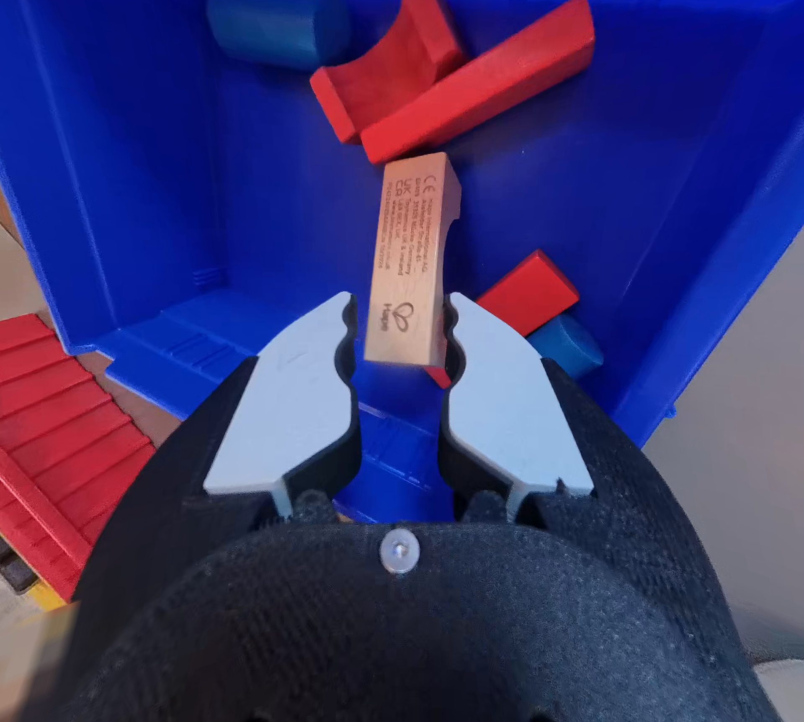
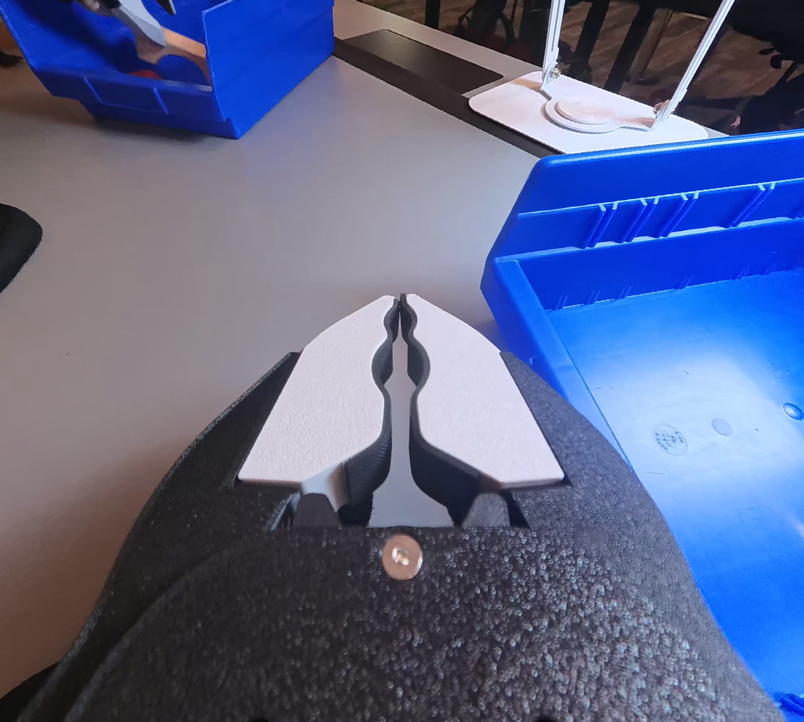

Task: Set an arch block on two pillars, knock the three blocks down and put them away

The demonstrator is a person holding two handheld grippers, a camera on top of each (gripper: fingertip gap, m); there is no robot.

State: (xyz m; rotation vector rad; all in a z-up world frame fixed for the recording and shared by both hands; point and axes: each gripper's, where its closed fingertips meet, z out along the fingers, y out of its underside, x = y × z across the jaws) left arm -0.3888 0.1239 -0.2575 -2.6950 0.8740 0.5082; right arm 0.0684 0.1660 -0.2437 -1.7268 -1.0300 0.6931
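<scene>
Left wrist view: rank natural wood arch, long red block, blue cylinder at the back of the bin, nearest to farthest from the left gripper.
1. natural wood arch: between the jaws of the left gripper, over the bin.
2. long red block: just past the arch's far end, right of centre.
3. blue cylinder: back left corner, farthest.

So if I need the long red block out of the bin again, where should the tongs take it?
Probably mid-length, across its two long flat sides, coming down from above. The long red block lies tilted against the red arch block in the blue bin; its upper right end looks free of the neighbours.
</scene>
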